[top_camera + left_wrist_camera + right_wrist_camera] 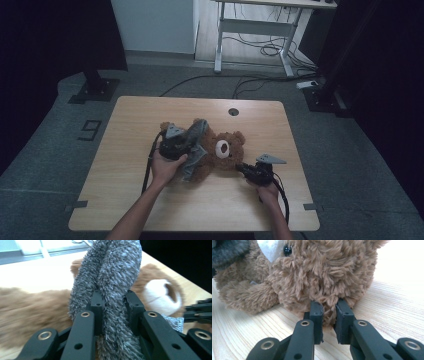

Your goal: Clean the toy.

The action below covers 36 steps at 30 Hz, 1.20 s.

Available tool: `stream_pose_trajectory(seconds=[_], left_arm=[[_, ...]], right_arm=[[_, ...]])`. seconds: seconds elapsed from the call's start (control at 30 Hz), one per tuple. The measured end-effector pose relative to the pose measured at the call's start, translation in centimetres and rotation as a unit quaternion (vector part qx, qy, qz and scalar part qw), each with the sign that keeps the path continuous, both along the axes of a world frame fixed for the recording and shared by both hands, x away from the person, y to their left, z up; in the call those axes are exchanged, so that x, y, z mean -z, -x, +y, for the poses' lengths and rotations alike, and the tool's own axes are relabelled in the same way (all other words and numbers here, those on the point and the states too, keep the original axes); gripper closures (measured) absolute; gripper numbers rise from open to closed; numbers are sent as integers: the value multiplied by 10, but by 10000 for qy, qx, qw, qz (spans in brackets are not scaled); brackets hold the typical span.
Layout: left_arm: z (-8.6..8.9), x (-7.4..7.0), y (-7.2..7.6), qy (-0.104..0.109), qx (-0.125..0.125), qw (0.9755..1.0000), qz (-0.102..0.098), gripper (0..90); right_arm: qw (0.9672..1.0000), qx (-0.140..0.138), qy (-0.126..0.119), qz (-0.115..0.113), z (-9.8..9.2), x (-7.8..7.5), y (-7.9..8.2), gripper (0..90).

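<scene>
From the high view, we have the teddy bear (225, 150) lying on the bench (125, 200) between our two hands. Our left gripper (187, 145) sits over the bear's body, tangled with the grey knitted garment (196, 150), and our right gripper (243, 169) is at the head end, just below the bear's face.

In the left gripper view, our left gripper (113, 305) is clamped on a bunched fold of the grey knitted garment (112, 270), which rises straight ahead of the jaws; the bear's brown fur (30, 305) lies beyond and to the side.

In the right gripper view, our right gripper (328, 312) pinches a tuft of the teddy bear (322, 272) at the lower edge of its head, pressed close to the bench (392, 305).

We judge the dressing or undressing to be midway: the bear is pinned and the garment gripped, but whether it is going on or off we cannot tell. The garment lies gathered by the bear's body, so working it along remains.
</scene>
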<state>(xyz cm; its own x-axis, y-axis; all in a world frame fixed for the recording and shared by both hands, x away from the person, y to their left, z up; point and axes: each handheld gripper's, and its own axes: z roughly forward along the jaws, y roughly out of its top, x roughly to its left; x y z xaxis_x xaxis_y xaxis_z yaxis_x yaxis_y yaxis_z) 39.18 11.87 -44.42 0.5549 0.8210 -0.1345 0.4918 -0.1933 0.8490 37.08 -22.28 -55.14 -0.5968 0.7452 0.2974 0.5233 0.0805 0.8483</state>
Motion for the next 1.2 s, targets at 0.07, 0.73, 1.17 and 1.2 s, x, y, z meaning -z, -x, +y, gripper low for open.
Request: stream_pose_trajectory(seconds=[0.07,0.73,1.17,1.2], left_arm=[[14,3,-1,25,-115,9999,41,725],[60,17,13,192,-347,9990,208,728],[-42,-5,16,55,564,9984,-26,728],[-51,-1,16,34,621,9981,-2,728]], right_arm=[[10000,2,1,0,0,0,0,781],[10000,2,29,22,0,0,0,781],[10000,24,31,39,1,0,0,781],[10000,25,29,41,1,0,0,781]])
